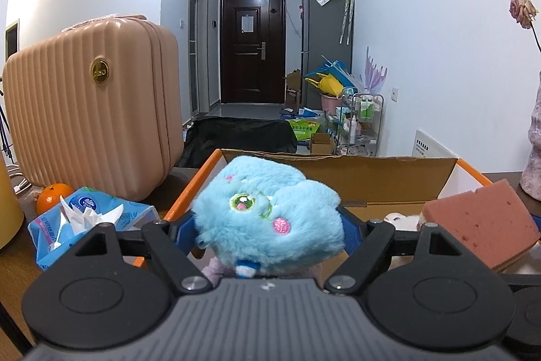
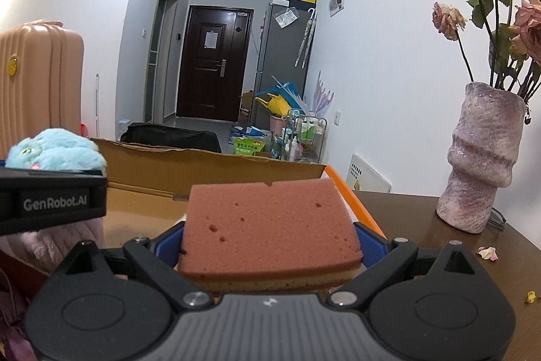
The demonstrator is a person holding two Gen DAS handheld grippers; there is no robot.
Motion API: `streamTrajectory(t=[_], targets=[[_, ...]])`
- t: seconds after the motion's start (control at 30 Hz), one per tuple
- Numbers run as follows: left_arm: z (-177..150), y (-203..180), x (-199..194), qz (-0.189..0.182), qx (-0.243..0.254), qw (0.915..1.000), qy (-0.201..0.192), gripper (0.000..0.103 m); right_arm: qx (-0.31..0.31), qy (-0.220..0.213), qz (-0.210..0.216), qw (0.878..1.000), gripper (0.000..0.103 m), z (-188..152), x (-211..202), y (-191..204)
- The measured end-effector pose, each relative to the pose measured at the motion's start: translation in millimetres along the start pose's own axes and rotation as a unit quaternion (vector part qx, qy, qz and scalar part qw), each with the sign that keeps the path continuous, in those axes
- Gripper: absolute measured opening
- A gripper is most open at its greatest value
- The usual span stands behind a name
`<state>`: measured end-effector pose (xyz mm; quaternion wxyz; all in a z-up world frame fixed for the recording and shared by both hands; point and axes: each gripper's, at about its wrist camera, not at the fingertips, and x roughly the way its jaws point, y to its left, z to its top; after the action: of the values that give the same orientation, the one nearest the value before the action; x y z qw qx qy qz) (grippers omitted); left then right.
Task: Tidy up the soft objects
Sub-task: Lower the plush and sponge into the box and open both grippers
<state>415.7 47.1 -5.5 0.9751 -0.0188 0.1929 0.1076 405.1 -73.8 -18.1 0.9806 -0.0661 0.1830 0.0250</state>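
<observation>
Your left gripper (image 1: 267,225) grasps the blue plush toy (image 1: 267,215), face upward, above the cardboard box (image 1: 372,175). Your right gripper (image 2: 270,242) clamps the pink sponge (image 2: 270,222) flat, long axis crosswise, over the brown table (image 2: 422,225).

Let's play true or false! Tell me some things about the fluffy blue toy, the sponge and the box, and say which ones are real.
1. The left claw holds the fluffy blue toy. True.
2. The right claw holds an orange. False: it holds the pink sponge.
3. The cardboard box is open on top. True.
4. The vase stands inside the box. False: it stands on the table, beside the box.
5. The suitcase is green. False: it is peach-pink.
</observation>
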Motion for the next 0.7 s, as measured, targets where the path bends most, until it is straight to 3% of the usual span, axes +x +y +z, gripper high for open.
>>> streamTrajectory(t=[0.17,0.23,0.27,0.7], targets=[[1.5,3.0,-4.0,0.000,-0.007,1.0000,-0.002,0.088,-0.004,-0.005,0.000,1.000,0.100,-1.3,-2.3,0.3],[2.0,3.7,-6.6,0.004,-0.008,0.9999,-0.008,0.101,-0.002,-0.005,0.000,1.000,0.103,-1.4,-2.9,-0.8],[2.3,4.0,-8.5,0.006,-0.010,0.9999,-0.013,0.103,0.000,-0.006,-0.001,1.000,0.103,-1.7,-3.7,-1.1],[3.1,5.8,-15.2,0.011,-0.015,0.9995,-0.025,0.103,0.004,-0.017,-0.008,1.000,0.103,0.4,-7.6,-3.4]])
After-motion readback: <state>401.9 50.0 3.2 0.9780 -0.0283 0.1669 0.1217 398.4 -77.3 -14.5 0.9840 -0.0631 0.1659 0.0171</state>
